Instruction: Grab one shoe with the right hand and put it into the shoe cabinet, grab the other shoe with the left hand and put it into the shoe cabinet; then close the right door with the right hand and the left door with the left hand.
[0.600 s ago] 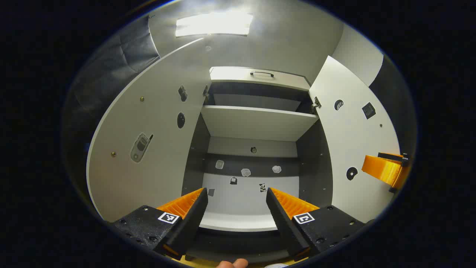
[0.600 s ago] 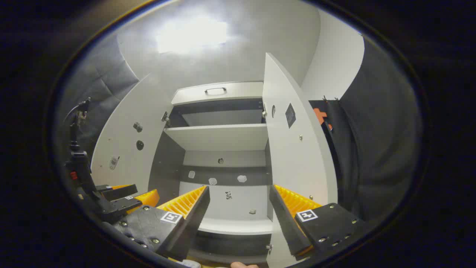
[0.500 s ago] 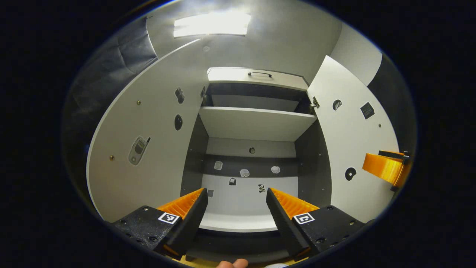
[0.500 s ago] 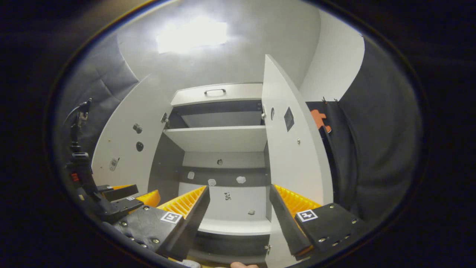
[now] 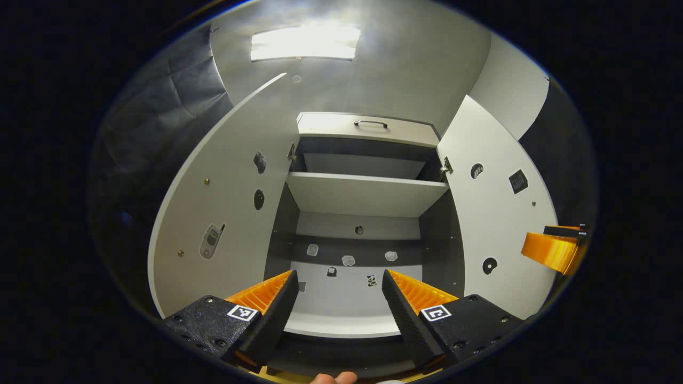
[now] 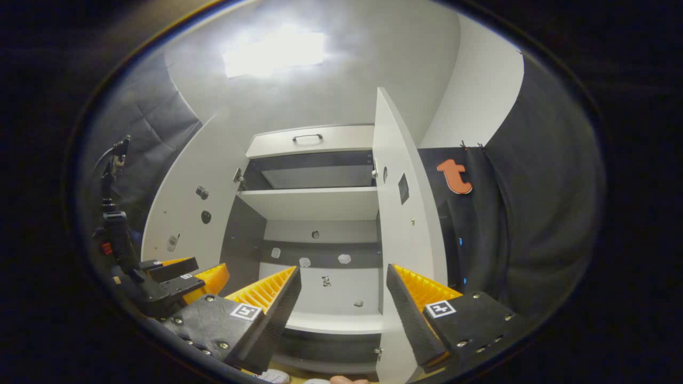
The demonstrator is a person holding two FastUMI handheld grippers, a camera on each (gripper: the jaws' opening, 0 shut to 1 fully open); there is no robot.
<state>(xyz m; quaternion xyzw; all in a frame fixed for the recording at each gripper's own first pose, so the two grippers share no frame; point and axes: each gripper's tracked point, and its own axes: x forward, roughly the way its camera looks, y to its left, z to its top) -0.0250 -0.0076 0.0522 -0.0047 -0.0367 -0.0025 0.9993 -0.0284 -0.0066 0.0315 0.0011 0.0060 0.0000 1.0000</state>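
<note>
1. Shoe cabinet [image 5: 363, 194] stood straight ahead of both grippers, both doors swung wide open; a closed drawer w/ dark handle [image 5: 371, 123] sat on top.
2. Inside: upper shelf [image 5: 365, 192] bare; lower shelf [image 5: 347, 298] carried only small stickers on its back panel. No shoe on either shelf in the parts seen.
3. Left door [image 5: 224, 213] opened out to the left in left gripper view, w/ a phone-shaped sticker [image 5: 212, 241] on its inner face.
4. Right door [image 5: 499, 213] opened to the right; in right gripper view it [image 6: 405, 229] was almost edge-on, right in front of that gripper's right finger.
5. Left gripper [image 5: 338, 298] was released, jaws wide apart, nothing between them, aimed at lower shelf, apart from cabinet.
6. Right gripper [image 6: 342, 296] likewise released and empty, near the right door's lower edge; contact w/ door: couldn't tell.
7. Right gripper also showed at right edge of left gripper view [image 5: 555, 248]; left gripper at lower left of right gripper view [image 6: 181, 277].
8. Fingertip [image 5: 333, 378] of a hand peeked in at bottom of left gripper view.
9. A pale shoe-like bit [image 6: 272, 376] lay at bottom edge of right gripper view, below cabinet; too cropped to be sure.
</note>
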